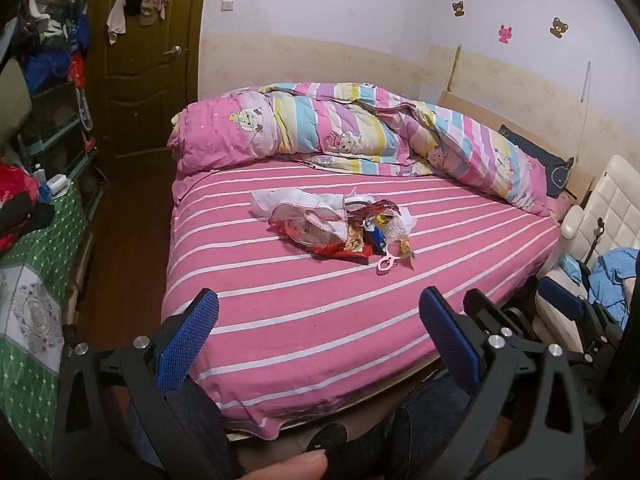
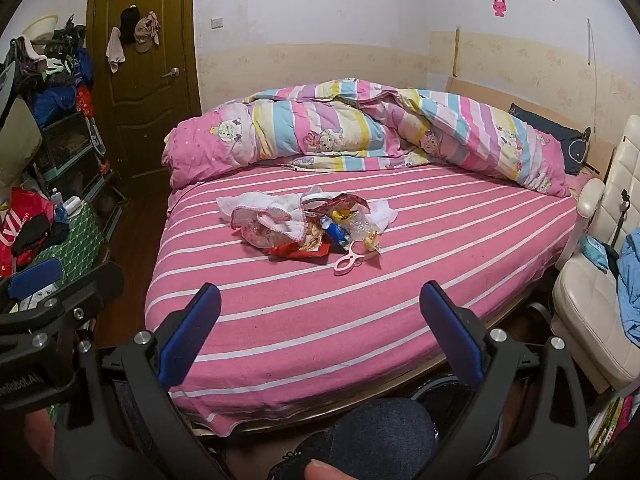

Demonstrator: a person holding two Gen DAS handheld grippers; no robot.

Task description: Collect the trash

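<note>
Striped bed (image 1: 320, 320); trash pile (image 1: 340, 228) well beyond both wide-open, empty claws (image 1: 320, 316) (image 2: 320, 312).

A home bedroom: a bed (image 1: 320, 300) with a striped pink sheet, a rolled quilt (image 1: 360, 128) at its far side, a wooden door (image 1: 140, 60) left of it.

— What is seen of the left gripper (image 1: 320, 334)?
— Black angular arms are seen, fitted with blue pads dotted in a fine bumpy texture, and round silver screws at the joints.

— And the right gripper (image 2: 320, 320)?
— The same black frame, smooth-looking blue pads and silver screws are shown.

— What is worn?
— Dark blue denim (image 2: 384, 424) is seen at six o'clock.
</note>
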